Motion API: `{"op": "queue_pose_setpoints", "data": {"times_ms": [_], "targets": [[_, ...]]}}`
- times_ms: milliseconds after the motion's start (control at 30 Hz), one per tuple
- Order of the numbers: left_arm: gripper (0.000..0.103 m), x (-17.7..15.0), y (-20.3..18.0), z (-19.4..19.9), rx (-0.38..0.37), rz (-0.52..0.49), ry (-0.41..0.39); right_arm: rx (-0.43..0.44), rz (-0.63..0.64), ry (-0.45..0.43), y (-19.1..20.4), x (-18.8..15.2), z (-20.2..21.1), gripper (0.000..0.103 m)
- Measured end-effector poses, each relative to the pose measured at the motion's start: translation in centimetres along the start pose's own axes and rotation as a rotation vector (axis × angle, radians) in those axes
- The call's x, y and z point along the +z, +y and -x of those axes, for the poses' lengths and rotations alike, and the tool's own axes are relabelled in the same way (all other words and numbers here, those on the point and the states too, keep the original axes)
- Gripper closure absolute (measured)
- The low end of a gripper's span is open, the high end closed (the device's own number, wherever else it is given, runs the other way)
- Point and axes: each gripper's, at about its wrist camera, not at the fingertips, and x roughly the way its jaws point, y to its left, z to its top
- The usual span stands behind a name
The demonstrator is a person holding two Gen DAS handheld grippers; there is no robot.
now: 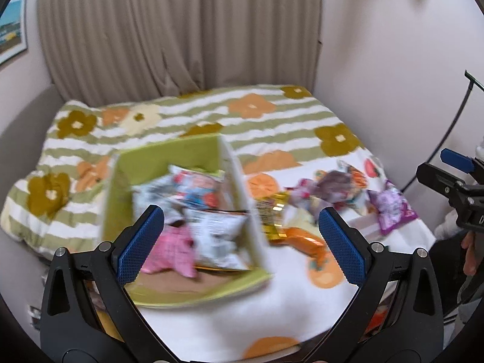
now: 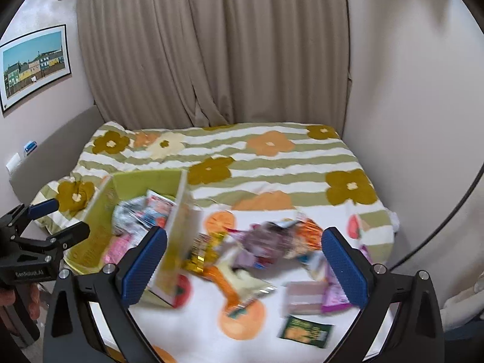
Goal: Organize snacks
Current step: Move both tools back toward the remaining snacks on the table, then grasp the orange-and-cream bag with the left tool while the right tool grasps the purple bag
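Note:
A green cardboard box (image 1: 121, 187) sits on the bed and holds several snack packs, among them a pink one (image 1: 172, 251) and a white one (image 1: 214, 233). The box also shows in the right wrist view (image 2: 96, 230). Loose snacks lie right of it: a gold pack (image 1: 270, 211), an orange pack (image 1: 305, 242), purple packs (image 1: 390, 208). My left gripper (image 1: 242, 242) is open and empty above the box's near right corner. My right gripper (image 2: 245, 266) is open and empty above the loose pile (image 2: 272, 242); a dark green pack (image 2: 305, 331) lies nearest.
The bed has a white cover with orange fruit prints (image 2: 242, 320) and a green striped flowered blanket (image 2: 242, 163) behind. Beige curtains (image 2: 211, 45) hang at the back. A wall (image 2: 408, 121) is on the right, and a framed picture (image 2: 33, 63) hangs on the left.

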Motion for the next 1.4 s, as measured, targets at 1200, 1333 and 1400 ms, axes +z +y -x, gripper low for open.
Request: {"op": "queue_pose_setpoints", "data": {"times_ms": [1200, 1333, 1400], "targets": [[0.001, -7.9, -11.3, -23.3, 0.219, 0.364, 0.324, 0.059, 0.002, 0.286, -18.3, -10.1, -12.8, 0.001], [0.001, -8.0, -10.7, -24.2, 0.211, 0.391, 0.334, 0.047, 0.014, 0.29, -18.1, -10.4, -13.5, 0.001], [0.001, -8.0, -10.6, -24.6, 0.196, 0.404, 0.346, 0.03, 0.016, 0.294, -18.1, -10.6, -13.9, 0.001]]}}
